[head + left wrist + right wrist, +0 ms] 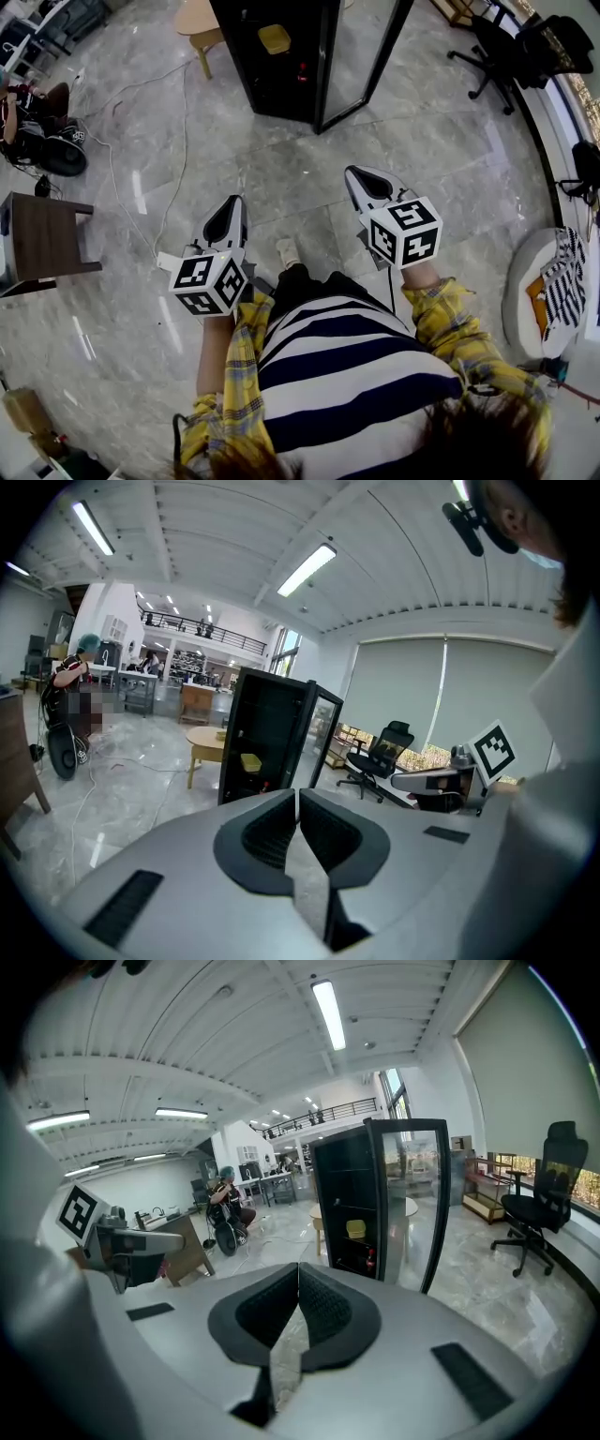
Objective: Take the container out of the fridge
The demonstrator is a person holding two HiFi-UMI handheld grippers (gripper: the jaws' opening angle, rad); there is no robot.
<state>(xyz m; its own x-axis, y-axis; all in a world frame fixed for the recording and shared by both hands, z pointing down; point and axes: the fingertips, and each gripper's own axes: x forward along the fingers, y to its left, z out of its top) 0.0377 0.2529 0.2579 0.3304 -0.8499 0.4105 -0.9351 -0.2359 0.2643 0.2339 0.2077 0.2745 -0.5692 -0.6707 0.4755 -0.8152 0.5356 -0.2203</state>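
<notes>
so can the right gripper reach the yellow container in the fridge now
Probably not yet: the fridge door is open and nothing blocks the yellow container, but the right gripper is far short, fingers shut.

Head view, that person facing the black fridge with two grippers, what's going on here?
A person in a striped top stands back from the tall black fridge, whose glass door is open. The left gripper and the right gripper are both shut and empty, pointed toward it. The small yellow container sits on a shelf inside, not yet touched.
</notes>
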